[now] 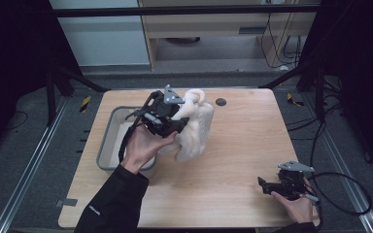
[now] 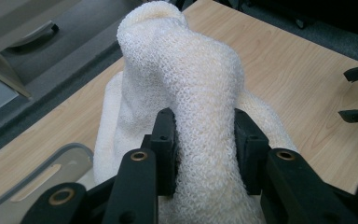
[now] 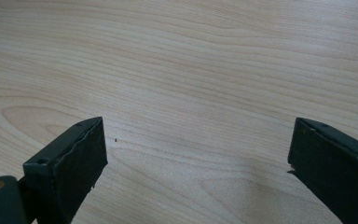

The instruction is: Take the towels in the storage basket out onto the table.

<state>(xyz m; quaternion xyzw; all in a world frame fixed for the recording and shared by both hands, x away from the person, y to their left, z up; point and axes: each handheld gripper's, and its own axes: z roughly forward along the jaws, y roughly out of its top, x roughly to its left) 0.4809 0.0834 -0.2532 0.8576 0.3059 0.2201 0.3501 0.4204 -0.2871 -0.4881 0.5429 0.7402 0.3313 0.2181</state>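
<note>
The surface [image 1: 233, 160] lies bare between the cream towel [image 1: 194, 131] and the right tongs [image 1: 263, 184]. At the left, the grey tub [image 1: 108, 141] and the raised towel block the way.

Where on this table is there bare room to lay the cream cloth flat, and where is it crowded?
Bare wood runs from the cloth rightward to the table edge, and across the near strip up to the right gripper. It is crowded at the left, where the grey tub, left gripper and hanging cloth sit together.
</note>
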